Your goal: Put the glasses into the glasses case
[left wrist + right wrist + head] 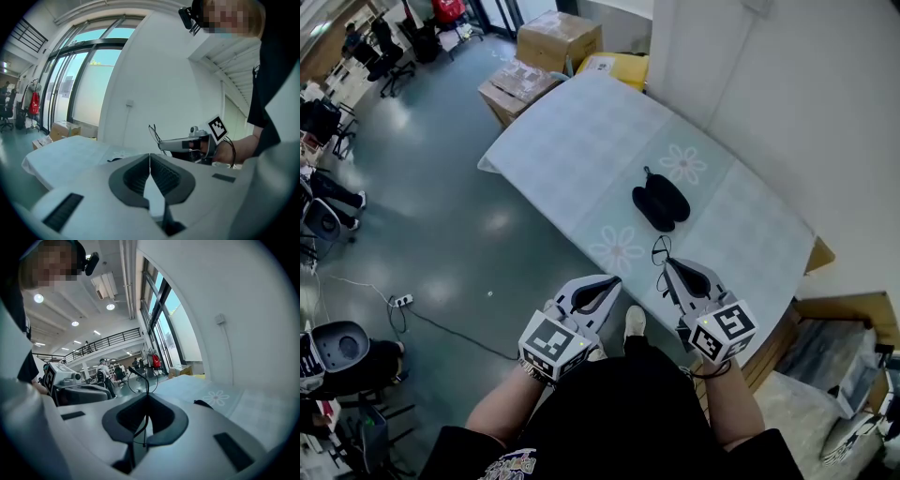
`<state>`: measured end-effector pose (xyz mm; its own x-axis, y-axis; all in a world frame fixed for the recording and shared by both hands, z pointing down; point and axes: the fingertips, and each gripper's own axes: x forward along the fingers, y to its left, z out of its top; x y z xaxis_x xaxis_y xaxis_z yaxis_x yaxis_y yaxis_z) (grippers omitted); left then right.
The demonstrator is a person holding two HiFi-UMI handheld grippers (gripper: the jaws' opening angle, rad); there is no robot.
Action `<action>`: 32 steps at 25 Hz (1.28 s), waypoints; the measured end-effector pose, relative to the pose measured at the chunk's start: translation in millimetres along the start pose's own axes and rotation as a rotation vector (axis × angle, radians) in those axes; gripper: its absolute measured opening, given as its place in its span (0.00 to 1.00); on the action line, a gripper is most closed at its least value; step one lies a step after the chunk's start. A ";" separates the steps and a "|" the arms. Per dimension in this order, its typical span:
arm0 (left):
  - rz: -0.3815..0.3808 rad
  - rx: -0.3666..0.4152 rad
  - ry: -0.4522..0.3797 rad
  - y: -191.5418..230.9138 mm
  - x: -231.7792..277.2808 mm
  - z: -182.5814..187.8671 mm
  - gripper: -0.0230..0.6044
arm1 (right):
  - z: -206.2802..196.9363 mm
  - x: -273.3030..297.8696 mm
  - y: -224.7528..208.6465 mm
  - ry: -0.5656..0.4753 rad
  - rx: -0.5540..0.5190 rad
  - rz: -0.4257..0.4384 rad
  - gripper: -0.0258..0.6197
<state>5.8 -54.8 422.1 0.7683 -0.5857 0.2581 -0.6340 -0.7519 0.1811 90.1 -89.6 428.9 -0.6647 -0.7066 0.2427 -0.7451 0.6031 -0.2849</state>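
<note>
A black glasses case (660, 206) lies open on the pale flowered tablecloth (581, 150), near the table's middle. My right gripper (667, 264) hangs over the table's near edge, just short of the case, shut on thin wire-rimmed glasses (661, 250). In the right gripper view, a temple of the glasses (142, 380) runs down between the shut jaws, and the case (203, 403) shows low on the right. My left gripper (616, 279) is shut on nothing, beside the right one and off the table's edge. The left gripper view shows the glasses (153, 132) sticking up from the right gripper (161, 146).
Cardboard boxes (546, 54) and a yellow package (619, 67) stand past the table's far end. A white wall (787, 103) runs along the table's right side. A power strip (401, 301) with a cable lies on the grey floor at the left.
</note>
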 end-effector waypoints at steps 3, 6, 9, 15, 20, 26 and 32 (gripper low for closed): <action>-0.006 0.002 0.008 0.1 13.3 -1.3 0.08 | 0.2 4.9 -14.2 0.005 0.008 0.008 0.08; -0.002 0.001 0.018 0.5 25.1 -3.6 0.08 | -0.5 8.1 -27.4 0.010 0.015 0.015 0.08; 0.001 0.004 0.027 1.8 37.5 -6.2 0.08 | -2.9 11.9 -41.4 0.020 0.021 0.021 0.08; -0.001 0.017 0.046 4.2 61.6 -7.7 0.08 | -5.6 23.2 -72.2 0.051 0.022 0.029 0.08; -0.003 0.026 0.061 8.8 73.5 -8.9 0.08 | -9.1 40.1 -93.5 0.081 0.015 0.036 0.08; -0.011 0.072 0.091 13.4 86.3 -13.2 0.08 | -15.6 68.1 -116.8 0.126 0.006 0.051 0.08; -0.011 0.087 0.117 17.7 97.3 -22.2 0.08 | -27.4 97.4 -143.3 0.197 -0.034 0.070 0.08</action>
<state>67.4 -118.4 471.5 0.7564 -0.5419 0.3663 -0.6118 -0.7843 0.1032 130.6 -234.6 518.8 -0.7104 -0.5785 0.4009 -0.6959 0.6626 -0.2770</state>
